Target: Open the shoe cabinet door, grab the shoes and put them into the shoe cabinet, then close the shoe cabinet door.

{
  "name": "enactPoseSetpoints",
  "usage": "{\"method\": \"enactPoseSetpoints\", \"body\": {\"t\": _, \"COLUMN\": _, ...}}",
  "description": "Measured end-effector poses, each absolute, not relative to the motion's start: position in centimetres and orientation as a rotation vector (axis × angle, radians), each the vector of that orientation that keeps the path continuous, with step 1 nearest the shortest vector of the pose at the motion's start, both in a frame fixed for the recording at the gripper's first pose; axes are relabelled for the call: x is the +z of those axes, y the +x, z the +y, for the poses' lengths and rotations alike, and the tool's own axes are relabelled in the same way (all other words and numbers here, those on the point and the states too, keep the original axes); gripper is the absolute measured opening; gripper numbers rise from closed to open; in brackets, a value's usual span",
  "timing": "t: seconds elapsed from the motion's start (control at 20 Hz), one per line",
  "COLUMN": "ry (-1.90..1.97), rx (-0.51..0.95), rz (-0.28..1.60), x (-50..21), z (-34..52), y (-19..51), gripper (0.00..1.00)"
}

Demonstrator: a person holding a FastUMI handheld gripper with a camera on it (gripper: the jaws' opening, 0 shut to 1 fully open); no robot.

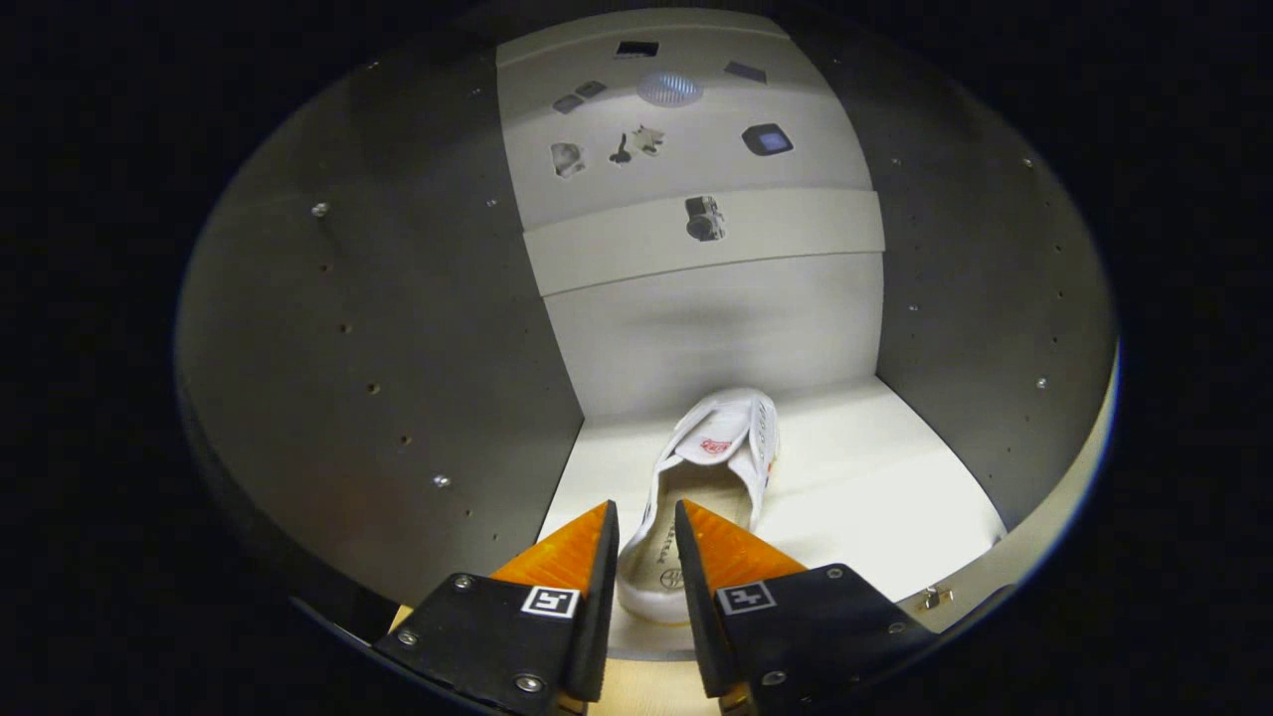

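Note:
A white slip-on shoe (718, 459) with a red mark on its tongue lies on the pale floor of the shoe cabinet (875, 487), toe pointing at the back wall. My gripper (644, 509) hovers at the shoe's heel. Its fingers stand a narrow gap apart and straddle the left heel wall, the left finger outside and the right finger over the insole. The shoe's wall shows loose in the gap, and neither finger visibly presses on it. The shoe rests flat on the cabinet floor.
Grey side walls (378, 378) with rows of small holes close in on both sides of the shoe. A shelf edge (796, 234) crosses the pale back wall above. Floor space lies right of the shoe. A small metal catch (932, 597) sits at the cabinet's front right edge.

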State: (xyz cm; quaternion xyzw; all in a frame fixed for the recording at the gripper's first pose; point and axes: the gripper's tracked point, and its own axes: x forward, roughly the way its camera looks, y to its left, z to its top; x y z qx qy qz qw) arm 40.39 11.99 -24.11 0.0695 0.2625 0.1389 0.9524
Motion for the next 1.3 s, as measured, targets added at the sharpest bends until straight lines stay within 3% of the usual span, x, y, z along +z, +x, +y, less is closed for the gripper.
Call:
{"method": "enactPoseSetpoints", "body": {"t": 0.25, "ry": 0.138, "rx": 0.307, "rz": 0.512, "x": -22.0, "z": 11.9, "y": 32.9, "gripper": 0.56}}
{"method": "enactPoseSetpoints", "body": {"t": 0.6, "ry": 0.125, "rx": 0.283, "rz": 0.513, "x": -21.6, "z": 10.5, "y": 22.9, "gripper": 0.74}}
{"method": "enactPoseSetpoints", "body": {"t": 0.75, "ry": 0.117, "rx": 0.269, "rz": 0.517, "x": -21.5, "z": 9.3, "y": 19.1, "gripper": 0.86}}
{"method": "enactPoseSetpoints", "body": {"t": 1.3, "ry": 0.077, "rx": 0.259, "rz": 0.482, "x": -18.6, "z": 3.5, "y": 8.8, "gripper": 0.93}}
